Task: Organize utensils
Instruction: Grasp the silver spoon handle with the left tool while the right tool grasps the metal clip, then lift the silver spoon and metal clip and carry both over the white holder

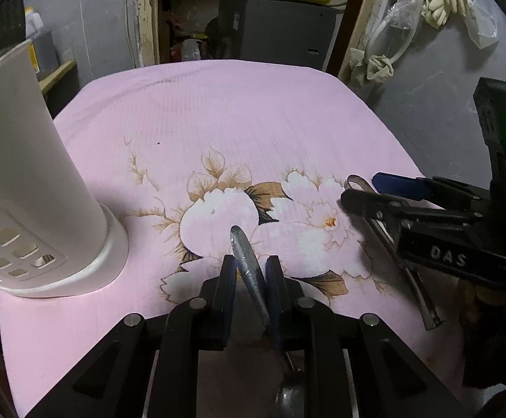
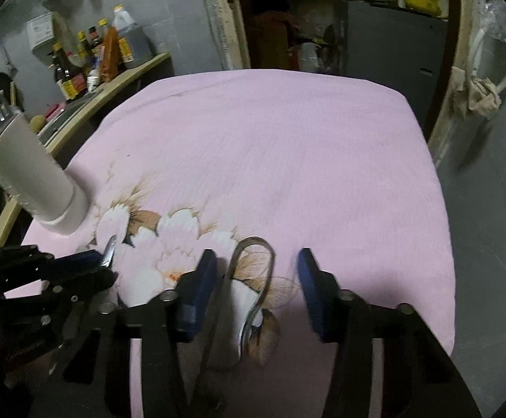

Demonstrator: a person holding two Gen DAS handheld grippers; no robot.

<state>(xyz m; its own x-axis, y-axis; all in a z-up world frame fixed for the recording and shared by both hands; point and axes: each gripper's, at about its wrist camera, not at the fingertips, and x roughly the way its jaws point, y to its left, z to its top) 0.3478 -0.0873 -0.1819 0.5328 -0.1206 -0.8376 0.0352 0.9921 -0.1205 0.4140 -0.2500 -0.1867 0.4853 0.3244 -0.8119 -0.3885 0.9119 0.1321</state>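
- In the left wrist view, the left gripper (image 1: 251, 278) sat at the bottom centre, its blue pads clamped on the handle of a metal spoon (image 1: 249, 264). The handle tip pointed up toward mid-frame; the bowl showed dimly at the bottom edge between the black linkage arms, partly hidden and dark.
- In the right wrist view, the right gripper (image 2: 258, 285) filled the lower centre, its jaws apart and pressing on nothing. Between them lay metal tongs (image 2: 253, 271) on the cloth, the looped end toward mid-frame; the lower ends vanished in shadow under the gripper body, so how they ended I could not tell.
- Those tongs also showed at the lower right of the left wrist view, thin, grey and shiny, crossed by the right gripper's black fingers, which hid their middle.
- The pink tablecloth (image 1: 253, 122), printed with white flowers and brown leaves, covered the table; its near edge was cut off by the grippers.
- A white utensil holder (image 1: 37, 181) stood at the left of the left wrist view, its top cropped; slots in its base showed something shiny inside, too small to name.
- In the right wrist view, fork tines stuck out of its top at the left edge.
- Farthest back, bottles on a shelf (image 2: 113, 80) stood at the upper left, blurred.
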